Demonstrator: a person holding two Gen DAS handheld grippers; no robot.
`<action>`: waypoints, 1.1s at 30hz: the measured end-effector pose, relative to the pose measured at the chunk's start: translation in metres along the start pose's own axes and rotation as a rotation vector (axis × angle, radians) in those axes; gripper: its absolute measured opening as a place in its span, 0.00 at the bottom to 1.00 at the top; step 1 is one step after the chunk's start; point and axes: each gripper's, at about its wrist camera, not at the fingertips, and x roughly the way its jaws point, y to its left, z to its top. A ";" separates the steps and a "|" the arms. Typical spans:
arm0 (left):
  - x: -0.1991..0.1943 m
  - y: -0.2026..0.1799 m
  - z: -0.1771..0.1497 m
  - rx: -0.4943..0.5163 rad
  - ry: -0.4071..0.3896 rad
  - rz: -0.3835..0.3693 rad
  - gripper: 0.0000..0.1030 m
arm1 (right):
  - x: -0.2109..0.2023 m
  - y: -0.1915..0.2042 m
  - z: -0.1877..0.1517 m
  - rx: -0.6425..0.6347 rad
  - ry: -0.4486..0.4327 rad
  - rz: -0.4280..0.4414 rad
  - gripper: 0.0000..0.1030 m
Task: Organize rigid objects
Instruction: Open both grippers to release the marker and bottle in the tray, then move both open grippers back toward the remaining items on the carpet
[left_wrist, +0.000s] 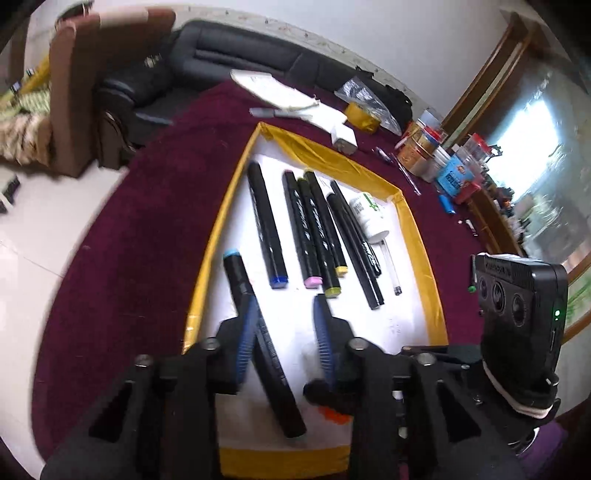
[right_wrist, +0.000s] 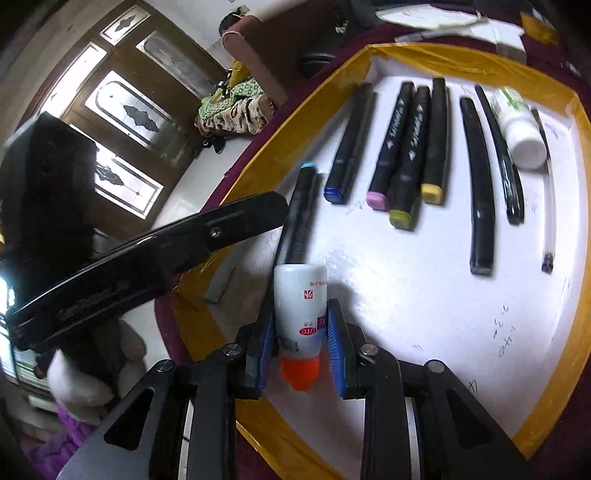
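My left tongs (left_wrist: 284, 314) stand partly open; a black marker with a light-blue cap (left_wrist: 255, 332) lies between the blue pads, against the left one and clear of the right, its lower end hidden under my fingers. Ahead of them on the white board edged in yellow tape (left_wrist: 391, 321) I count four more black markers (left_wrist: 266, 225), two slim black pens (left_wrist: 354, 247), one clear pen and one white bottle with green print (left_wrist: 369, 218). An orange patch under my left tongs is too blurred to read there. My right wrist view shows it: my right tongs (right_wrist: 300, 343) clamp a small white plastic bottle with an orange cap (right_wrist: 300, 314), its base touching the light-blue-capped marker's end.
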 end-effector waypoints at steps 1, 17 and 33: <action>-0.006 0.000 -0.001 0.002 -0.017 0.014 0.41 | 0.000 0.003 0.000 -0.016 -0.013 -0.028 0.24; -0.060 -0.112 -0.024 0.126 -0.214 -0.215 0.68 | -0.161 -0.061 -0.059 0.009 -0.417 -0.283 0.46; -0.002 -0.212 -0.078 0.206 -0.007 -0.318 0.68 | -0.313 -0.314 -0.082 0.632 -0.527 -0.573 0.46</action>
